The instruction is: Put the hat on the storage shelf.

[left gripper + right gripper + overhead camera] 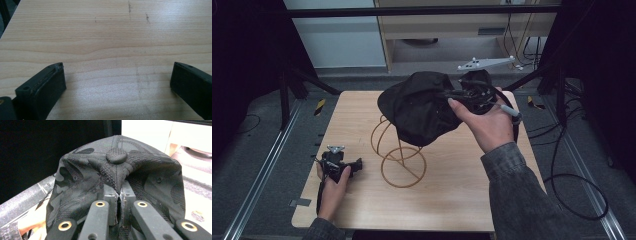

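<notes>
In the high view, the right tool (472, 92) is up over the far right part of the wooden bench (452, 195), gripped by the right hand (484, 122), and a black cap (419, 107) hangs from it, draped above the top of a wire stand (399, 160) of bent orange-brown loops. Whether the cloth touches the stand cannot be told from here. The left tool (343, 166) lies low at the near left of the bench, in the left hand (332, 192), well apart from the cap and the stand. No writing can be read on the cap or the tools.

In the left gripper view, the left tool (117, 80) has its two black jaws spread wide, with bare wood grain of the bench (107, 37) between them; they grip nothing.

In the right gripper view, the right tool (119, 202) is pinched tight on a fold of the cap (82, 185), just below the crown button (116, 155). The cloth shows a dark camouflage pattern with a mesh weave and small eyelets. No brand or label is visible.
</notes>
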`<act>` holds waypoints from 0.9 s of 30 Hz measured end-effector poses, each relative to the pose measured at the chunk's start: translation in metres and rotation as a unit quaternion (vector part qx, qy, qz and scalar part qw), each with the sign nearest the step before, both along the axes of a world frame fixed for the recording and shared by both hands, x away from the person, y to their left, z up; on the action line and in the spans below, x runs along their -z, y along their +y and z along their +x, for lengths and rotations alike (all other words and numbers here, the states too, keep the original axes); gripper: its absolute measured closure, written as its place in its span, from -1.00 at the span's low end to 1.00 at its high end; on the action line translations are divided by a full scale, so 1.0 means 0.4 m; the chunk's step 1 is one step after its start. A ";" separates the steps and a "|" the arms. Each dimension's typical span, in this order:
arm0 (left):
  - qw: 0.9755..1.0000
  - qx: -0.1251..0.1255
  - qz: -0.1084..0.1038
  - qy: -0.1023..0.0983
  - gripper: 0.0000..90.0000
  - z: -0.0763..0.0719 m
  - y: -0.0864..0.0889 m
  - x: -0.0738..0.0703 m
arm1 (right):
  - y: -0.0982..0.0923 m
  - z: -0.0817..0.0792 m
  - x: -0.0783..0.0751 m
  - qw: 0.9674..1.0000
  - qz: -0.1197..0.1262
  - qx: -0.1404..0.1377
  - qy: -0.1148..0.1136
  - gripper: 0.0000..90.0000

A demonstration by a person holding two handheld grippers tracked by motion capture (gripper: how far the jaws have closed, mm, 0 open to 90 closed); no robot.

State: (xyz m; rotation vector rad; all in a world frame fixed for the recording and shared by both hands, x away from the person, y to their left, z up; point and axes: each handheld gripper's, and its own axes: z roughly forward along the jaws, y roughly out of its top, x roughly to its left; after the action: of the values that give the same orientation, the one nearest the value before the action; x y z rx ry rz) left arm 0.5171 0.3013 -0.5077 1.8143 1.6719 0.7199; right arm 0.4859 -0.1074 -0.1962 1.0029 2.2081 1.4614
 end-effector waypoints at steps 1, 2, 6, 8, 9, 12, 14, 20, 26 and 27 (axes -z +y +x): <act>1.000 0.000 0.000 0.000 -1.00 0.000 0.000 0.000 | 0.015 0.003 0.002 1.000 -0.001 -0.004 0.000 0.93; 1.000 0.000 0.000 0.000 -1.00 0.000 0.000 0.000 | 0.019 0.004 0.003 1.000 -0.003 -0.005 0.001 0.93; 1.000 0.000 0.000 0.001 -1.00 0.001 0.000 0.000 | 0.038 0.005 0.007 1.000 0.000 -0.011 0.002 0.93; 1.000 -0.001 0.000 0.001 -1.00 0.001 0.000 0.000 | 0.055 0.005 0.012 1.000 0.002 -0.020 0.003 0.93; 1.000 -0.001 0.000 0.001 -1.00 0.001 0.000 0.000 | 0.060 0.005 0.013 1.000 0.004 -0.022 0.004 0.93; 1.000 -0.001 0.000 0.001 -1.00 0.001 0.000 -0.001 | 0.073 0.007 0.018 1.000 0.007 -0.025 0.006 0.93; 1.000 -0.001 0.000 0.001 -1.00 0.001 0.000 0.000 | 0.076 0.007 0.020 1.000 0.006 -0.027 0.006 0.93; 1.000 -0.002 0.001 0.002 -1.00 0.003 0.000 -0.001 | 0.102 0.008 0.031 0.999 0.003 -0.043 0.016 0.92; 1.000 -0.002 0.000 0.001 -1.00 0.003 0.000 0.000 | 0.109 0.011 0.044 0.999 0.004 -0.045 0.022 0.92; 1.000 -0.002 0.000 0.001 -1.00 0.003 0.000 -0.001 | 0.108 0.011 0.046 0.999 0.004 -0.046 0.022 0.92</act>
State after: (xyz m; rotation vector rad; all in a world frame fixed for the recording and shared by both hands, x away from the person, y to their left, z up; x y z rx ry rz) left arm 0.5184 0.3014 -0.5075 1.8133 1.6778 0.7198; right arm 0.4904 -0.0643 -0.2146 0.9563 2.3094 1.5006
